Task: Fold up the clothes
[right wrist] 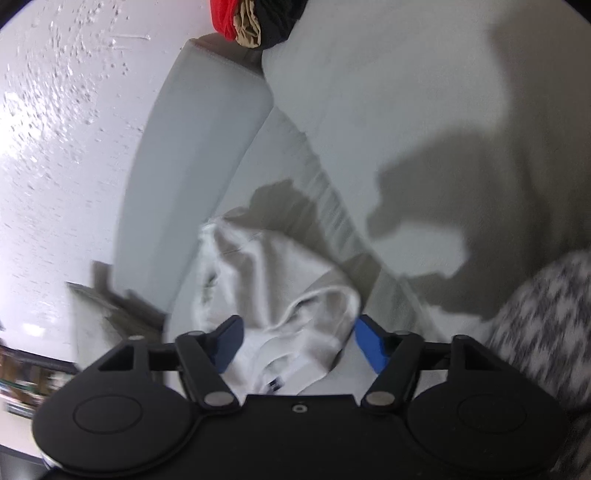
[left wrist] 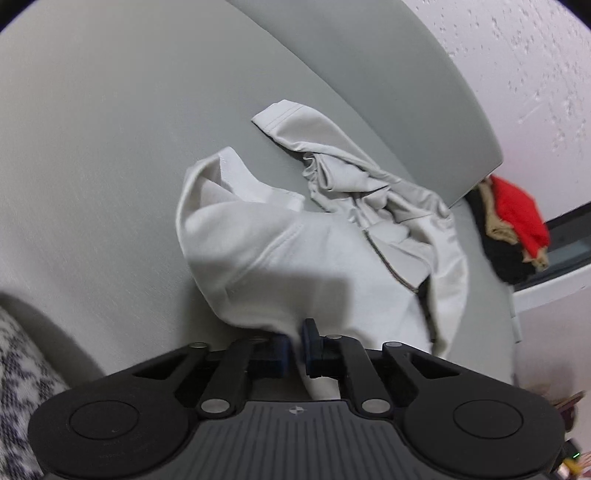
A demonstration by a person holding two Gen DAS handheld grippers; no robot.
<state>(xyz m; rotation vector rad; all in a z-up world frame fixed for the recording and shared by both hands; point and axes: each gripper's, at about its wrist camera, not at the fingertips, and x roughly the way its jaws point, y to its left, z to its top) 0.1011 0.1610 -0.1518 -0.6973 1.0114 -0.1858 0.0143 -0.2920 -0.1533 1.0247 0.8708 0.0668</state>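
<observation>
We've got the hoodie [left wrist: 295, 254] bunched on the grey sofa [left wrist: 110, 147], not yet spread flat, so we judge the fold itself hasn't begun; it needs opening out first. Our left gripper [left wrist: 294, 349] has its jaws pressed nearly together w/ a fold of white cloth pinched between the pads, prob. so we can lift or drag that edge out. The rest of the garment trails away from the jaws toward the backrest, one sleeve cuff [left wrist: 277, 114] lying furthest off, zip side crumpled to the right.

Our right gripper [right wrist: 299, 347] has jaws spread wide, nothing clamped. The hoodie [right wrist: 280, 295] sits right between & just beyond the fingers, its neckline w/ a small label closest to the jaws; whether the pads touch cloth we can't tell, pic is blurred. Likely it's lined up to take a second grip at the collar.

Other clothes [right wrist: 251, 22] (red, tan, black) are piled at the sofa's end, well apart. A checked throw [right wrist: 546, 325] lies nearby.
</observation>
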